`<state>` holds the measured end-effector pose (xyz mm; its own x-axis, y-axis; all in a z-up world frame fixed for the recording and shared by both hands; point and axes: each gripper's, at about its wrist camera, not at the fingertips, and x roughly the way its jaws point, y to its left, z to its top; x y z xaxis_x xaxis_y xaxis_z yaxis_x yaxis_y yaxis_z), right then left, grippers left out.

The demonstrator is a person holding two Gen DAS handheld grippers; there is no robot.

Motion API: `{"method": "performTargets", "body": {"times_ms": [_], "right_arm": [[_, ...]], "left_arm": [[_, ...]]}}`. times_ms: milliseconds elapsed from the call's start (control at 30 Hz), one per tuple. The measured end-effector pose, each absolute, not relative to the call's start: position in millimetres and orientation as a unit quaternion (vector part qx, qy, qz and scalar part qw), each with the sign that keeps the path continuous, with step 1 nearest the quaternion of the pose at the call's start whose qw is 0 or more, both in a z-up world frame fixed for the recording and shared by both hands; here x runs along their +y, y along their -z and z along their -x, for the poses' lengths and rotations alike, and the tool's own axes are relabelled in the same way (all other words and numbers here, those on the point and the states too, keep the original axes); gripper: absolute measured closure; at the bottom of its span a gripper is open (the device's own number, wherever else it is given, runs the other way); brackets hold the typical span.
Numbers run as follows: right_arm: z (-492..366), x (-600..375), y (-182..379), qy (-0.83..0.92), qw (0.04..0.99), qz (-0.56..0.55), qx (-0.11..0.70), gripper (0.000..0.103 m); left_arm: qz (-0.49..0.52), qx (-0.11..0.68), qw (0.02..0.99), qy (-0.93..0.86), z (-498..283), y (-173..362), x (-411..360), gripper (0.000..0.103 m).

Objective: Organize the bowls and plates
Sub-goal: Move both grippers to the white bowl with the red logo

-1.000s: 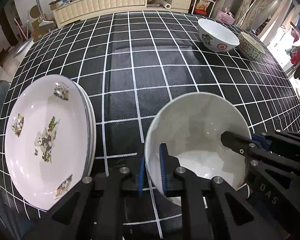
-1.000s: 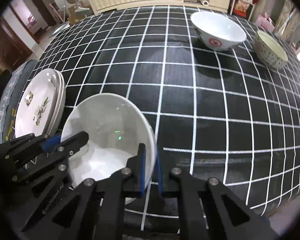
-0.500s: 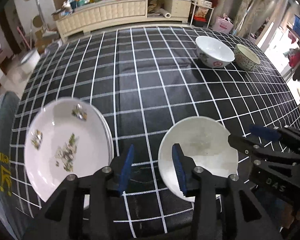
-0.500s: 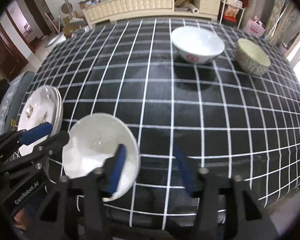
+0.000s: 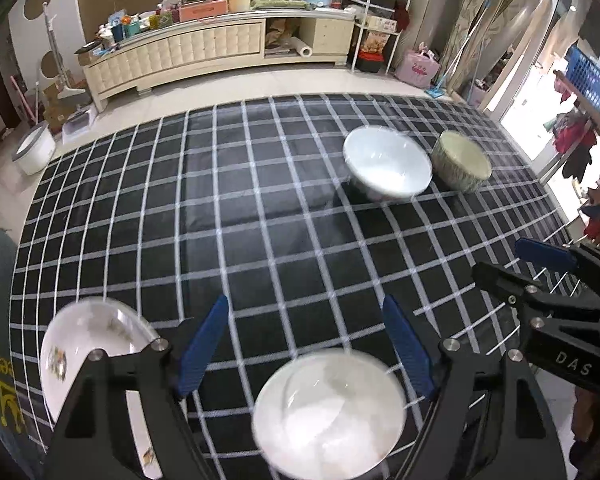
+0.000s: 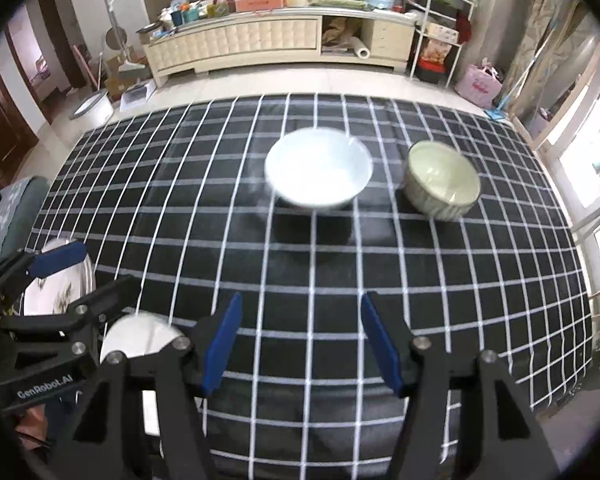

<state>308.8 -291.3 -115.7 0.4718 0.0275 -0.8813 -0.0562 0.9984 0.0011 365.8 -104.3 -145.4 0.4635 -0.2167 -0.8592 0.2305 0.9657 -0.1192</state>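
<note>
White bowl (image 5: 328, 412) set on checked tablecloth (image 5: 260, 216), beside stacked plates (image 5: 80, 356). Left gripper (image 5: 304, 344) and right gripper (image 6: 300, 344) just opened, jaws apart, nothing gripped.

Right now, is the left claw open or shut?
Open. The left claw has just been opening; its blue pads stand wide apart above the white bowl, touching nothing, and the bowl sits on the checked tablecloth.

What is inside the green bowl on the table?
The green bowl looks empty: its pale inner wall and part of its bottom show, with only a glint of light. Its near wall hides the near part of the bottom, so that part cannot be checked.
</note>
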Motion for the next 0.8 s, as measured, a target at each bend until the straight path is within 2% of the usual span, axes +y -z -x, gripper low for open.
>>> {"method": "performTargets", "body": {"times_ms": [67,133,400,800], "right_arm": [[-321,-299,111,-0.022,0.861,0.009,0.509,0.029],[-332,-305,106,-0.017,0.865,0.010,0.502,0.024],[-387,-324,116,-0.007,0.861,0.008,0.508,0.023],[-442,-341,164,-0.015,0.844,0.005,0.535,0.023]], "left_arm": [[-0.011,0.502,0.854,0.136,-379,139,-114,0.020],[-0.026,0.504,0.852,0.139,-395,136,-126,0.020],[-0.048,0.505,0.851,0.137,-456,139,-153,0.020],[-0.050,0.548,0.826,0.125,-533,197,-177,0.020]]}}
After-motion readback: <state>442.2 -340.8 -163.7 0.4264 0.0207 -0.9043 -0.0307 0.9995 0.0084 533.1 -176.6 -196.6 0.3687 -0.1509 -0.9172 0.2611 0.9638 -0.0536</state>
